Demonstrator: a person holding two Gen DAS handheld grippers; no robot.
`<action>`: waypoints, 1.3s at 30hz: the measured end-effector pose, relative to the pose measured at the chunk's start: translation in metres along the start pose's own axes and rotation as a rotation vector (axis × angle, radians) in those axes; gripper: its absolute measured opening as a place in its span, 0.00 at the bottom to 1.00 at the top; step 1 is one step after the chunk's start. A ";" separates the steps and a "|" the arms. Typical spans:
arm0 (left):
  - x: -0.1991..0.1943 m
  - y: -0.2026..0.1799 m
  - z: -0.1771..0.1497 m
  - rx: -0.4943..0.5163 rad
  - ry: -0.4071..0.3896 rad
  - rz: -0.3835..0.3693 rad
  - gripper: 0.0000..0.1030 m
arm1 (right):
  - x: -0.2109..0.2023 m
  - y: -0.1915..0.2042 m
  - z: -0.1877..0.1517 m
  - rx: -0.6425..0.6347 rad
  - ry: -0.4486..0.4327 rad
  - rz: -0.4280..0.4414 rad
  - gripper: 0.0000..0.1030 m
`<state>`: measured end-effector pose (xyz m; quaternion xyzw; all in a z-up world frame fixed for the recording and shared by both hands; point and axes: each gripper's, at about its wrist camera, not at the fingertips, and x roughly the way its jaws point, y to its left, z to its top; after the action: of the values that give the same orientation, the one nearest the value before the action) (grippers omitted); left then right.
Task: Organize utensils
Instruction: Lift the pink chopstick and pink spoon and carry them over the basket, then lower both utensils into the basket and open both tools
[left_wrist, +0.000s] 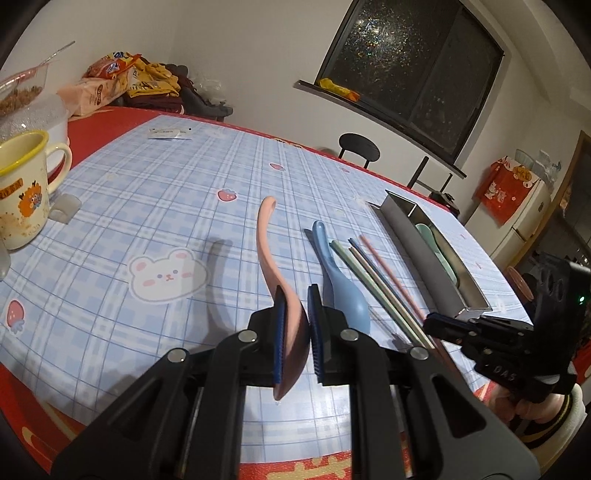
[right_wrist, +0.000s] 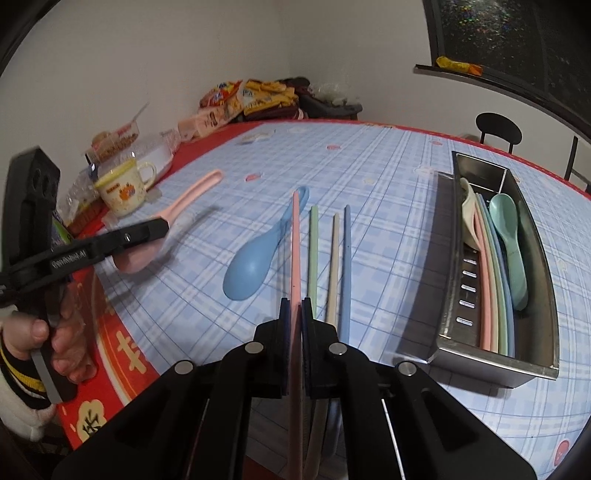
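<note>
Clamped edge-on in my left claw (left_wrist: 295, 332), the pink plastic spoon (left_wrist: 275, 266) hung clear of the checked tabletop (left_wrist: 166, 192) for carrying to the steel utensil tray (right_wrist: 539, 295), while my right claw (right_wrist: 295, 332) pinched the pink chopstick (right_wrist: 295, 243).

A cream mug (left_wrist: 22, 184) with a yellow rim and a cartoon print stands at the left edge of the frame, on the blue plaid tablecloth (left_wrist: 177, 192) with its bear and strawberries. Snack packets (left_wrist: 110, 79) pile up at the upper left. A dark window (left_wrist: 413, 70) fills the upper right, a black chair (left_wrist: 359, 146) below it.
</note>
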<state>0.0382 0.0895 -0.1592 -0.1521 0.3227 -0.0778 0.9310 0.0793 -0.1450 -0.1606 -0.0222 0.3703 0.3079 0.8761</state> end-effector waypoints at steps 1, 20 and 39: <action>0.000 0.000 0.000 0.000 -0.002 0.006 0.15 | -0.001 -0.002 0.000 0.013 -0.004 0.011 0.06; 0.011 -0.085 0.050 0.071 -0.012 -0.068 0.15 | -0.046 -0.137 0.060 0.314 -0.243 0.009 0.06; 0.152 -0.199 0.071 0.010 0.167 -0.225 0.15 | -0.026 -0.181 0.044 0.436 -0.192 -0.058 0.06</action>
<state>0.1917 -0.1181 -0.1279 -0.1755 0.3796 -0.1955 0.8871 0.1939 -0.2932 -0.1462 0.1862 0.3422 0.1960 0.8999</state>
